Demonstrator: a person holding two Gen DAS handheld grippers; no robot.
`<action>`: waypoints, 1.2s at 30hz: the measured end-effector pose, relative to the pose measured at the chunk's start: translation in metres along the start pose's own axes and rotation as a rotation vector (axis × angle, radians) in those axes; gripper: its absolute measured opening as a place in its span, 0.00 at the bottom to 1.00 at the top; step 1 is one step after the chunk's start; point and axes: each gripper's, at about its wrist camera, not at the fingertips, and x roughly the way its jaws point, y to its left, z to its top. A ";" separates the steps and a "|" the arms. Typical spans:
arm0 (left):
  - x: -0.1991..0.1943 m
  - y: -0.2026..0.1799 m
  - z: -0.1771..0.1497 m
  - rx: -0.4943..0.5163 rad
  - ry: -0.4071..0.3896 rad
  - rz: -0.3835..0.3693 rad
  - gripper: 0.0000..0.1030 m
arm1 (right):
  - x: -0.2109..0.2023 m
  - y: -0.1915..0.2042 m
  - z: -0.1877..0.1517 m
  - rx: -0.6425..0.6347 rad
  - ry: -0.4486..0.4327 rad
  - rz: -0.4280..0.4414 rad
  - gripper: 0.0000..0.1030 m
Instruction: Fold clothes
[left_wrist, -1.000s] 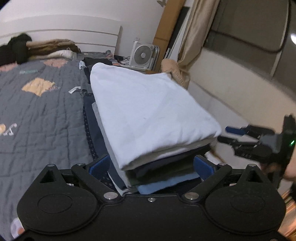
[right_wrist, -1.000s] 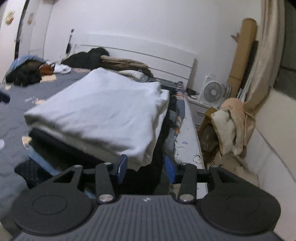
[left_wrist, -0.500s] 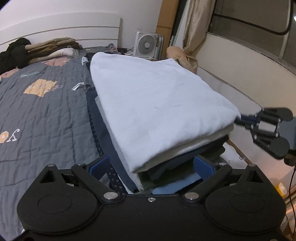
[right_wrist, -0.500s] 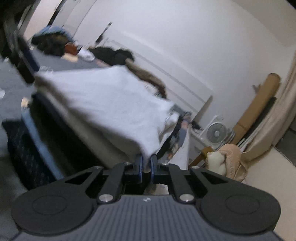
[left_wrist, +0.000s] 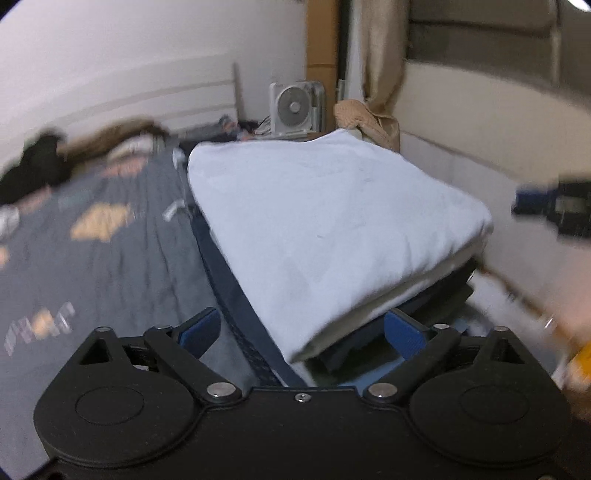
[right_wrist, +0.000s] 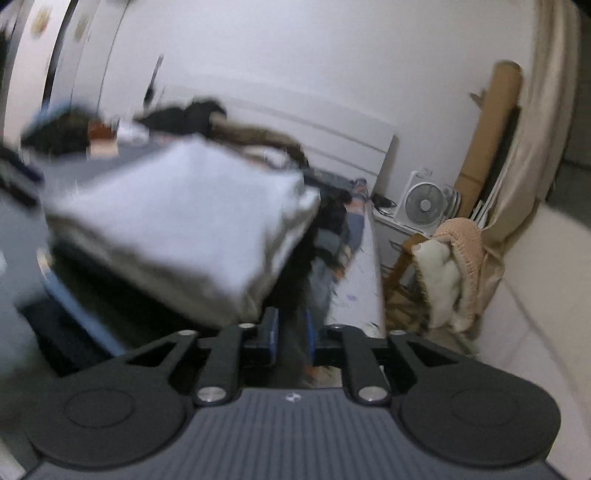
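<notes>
The stack (left_wrist: 332, 236) of folded clothes, white on top, sits on the bed's (left_wrist: 96, 266) right edge with its long axis running near to far. The left hand-held gripper (left_wrist: 301, 330) straddles its near corner, jaws wide but closing, pads not yet pressing. The right hand-held gripper (right_wrist: 291, 332), empty and opening, sits just right of the stack's near-right corner; a fan (right_wrist: 424, 203) stands by the far wall.

stack of folded clothes (left_wrist: 332, 229) lay on the bed (left_wrist: 92, 258), at its right edge. loose garments (left_wrist: 74, 155) were heaped behind, along the headboard (right_wrist: 332, 136). fan (left_wrist: 295, 107) stood past the stack; draped chair (right_wrist: 450, 258) sat right of the bed, before the curtain (right_wrist: 535, 147).
</notes>
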 end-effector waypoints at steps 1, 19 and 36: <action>0.001 -0.007 -0.002 0.058 -0.002 0.025 0.77 | -0.003 0.003 0.004 0.028 -0.019 0.020 0.28; 0.021 -0.047 -0.038 0.534 -0.011 0.232 0.16 | 0.051 0.010 -0.014 0.445 0.041 0.167 0.35; -0.064 0.004 -0.010 -0.003 -0.005 0.031 0.88 | 0.022 0.000 0.002 0.599 0.109 0.079 0.57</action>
